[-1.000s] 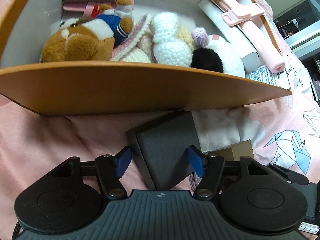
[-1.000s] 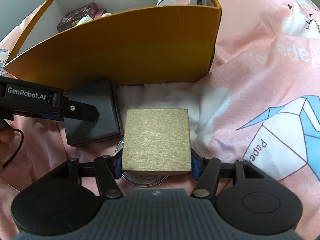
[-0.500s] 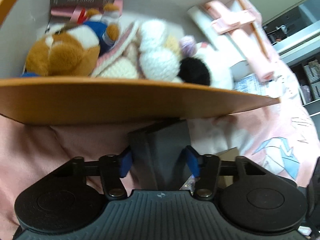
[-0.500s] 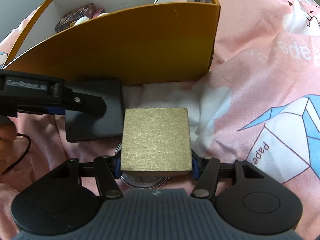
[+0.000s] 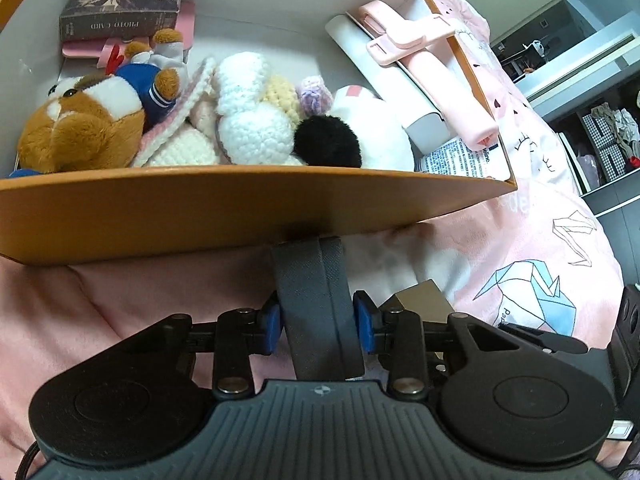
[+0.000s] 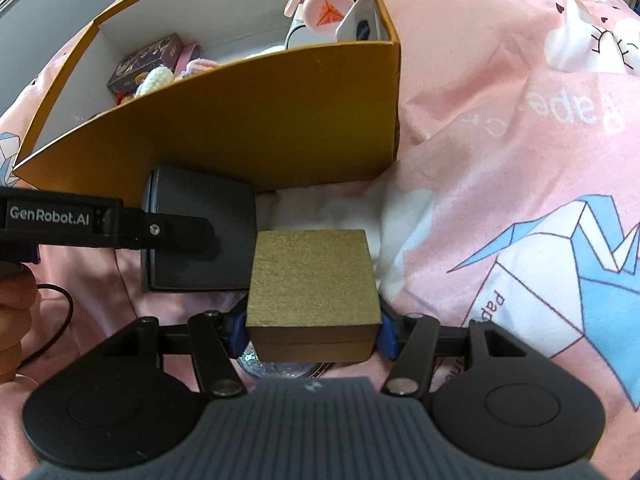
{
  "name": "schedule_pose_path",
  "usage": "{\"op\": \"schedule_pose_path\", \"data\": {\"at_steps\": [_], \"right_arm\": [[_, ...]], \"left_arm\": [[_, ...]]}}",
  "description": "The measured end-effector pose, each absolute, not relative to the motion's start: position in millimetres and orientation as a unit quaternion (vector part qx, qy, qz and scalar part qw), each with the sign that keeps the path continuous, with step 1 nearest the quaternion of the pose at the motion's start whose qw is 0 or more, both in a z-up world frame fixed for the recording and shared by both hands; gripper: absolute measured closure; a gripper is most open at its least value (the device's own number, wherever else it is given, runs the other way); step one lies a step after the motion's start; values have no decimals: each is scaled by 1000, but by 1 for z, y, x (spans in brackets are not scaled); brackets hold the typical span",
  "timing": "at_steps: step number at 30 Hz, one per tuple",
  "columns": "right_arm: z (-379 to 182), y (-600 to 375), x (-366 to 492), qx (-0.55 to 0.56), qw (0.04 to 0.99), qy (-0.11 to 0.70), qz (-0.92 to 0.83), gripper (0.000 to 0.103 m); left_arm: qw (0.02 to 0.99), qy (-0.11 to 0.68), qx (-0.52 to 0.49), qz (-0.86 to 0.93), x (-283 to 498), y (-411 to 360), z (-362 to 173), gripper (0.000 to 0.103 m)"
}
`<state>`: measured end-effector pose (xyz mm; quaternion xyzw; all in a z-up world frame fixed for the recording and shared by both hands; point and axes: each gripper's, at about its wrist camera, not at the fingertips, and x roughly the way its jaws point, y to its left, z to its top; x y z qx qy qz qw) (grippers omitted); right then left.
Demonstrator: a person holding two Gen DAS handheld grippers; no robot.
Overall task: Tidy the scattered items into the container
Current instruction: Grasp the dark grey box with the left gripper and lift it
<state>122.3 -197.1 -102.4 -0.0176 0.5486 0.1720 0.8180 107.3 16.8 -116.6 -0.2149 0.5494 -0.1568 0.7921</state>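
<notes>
An orange cardboard container [image 5: 240, 208] stands on a pink bedsheet. Just in front of its near wall, a dark grey flat box [image 5: 312, 280] stands on its edge between my left gripper's [image 5: 319, 328] blue pads. The jaws are closing and both pads touch its faces. In the right wrist view the same dark grey box [image 6: 224, 216] leans by the container [image 6: 240, 120], with a left finger [image 6: 176, 234] across it. My right gripper [image 6: 312, 330] is shut on a gold square box [image 6: 312, 276], held slightly above the sheet. The gold box [image 5: 420, 300] peeks out beside the left gripper.
Inside the container lie plush toys [image 5: 80, 128], crocheted animals [image 5: 248, 120], a photo card box [image 5: 120, 12] and a pink tube [image 5: 440, 80]. A glittery round item [image 6: 276, 368] lies under the gold box. A hand [image 6: 12, 320] and cable show at the left.
The left jaws have closed in on the dark grey box, which has turned from lying flat to standing on its edge. The right gripper has kept still with the gold box.
</notes>
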Motion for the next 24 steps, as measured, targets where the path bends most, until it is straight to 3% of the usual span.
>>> {"op": "schedule_pose_path", "data": {"at_steps": [24], "right_arm": [[-95,-210,110,-23,817,551,168,41]], "left_arm": [[858,476,-130,-142,69,8,-66,62]]}}
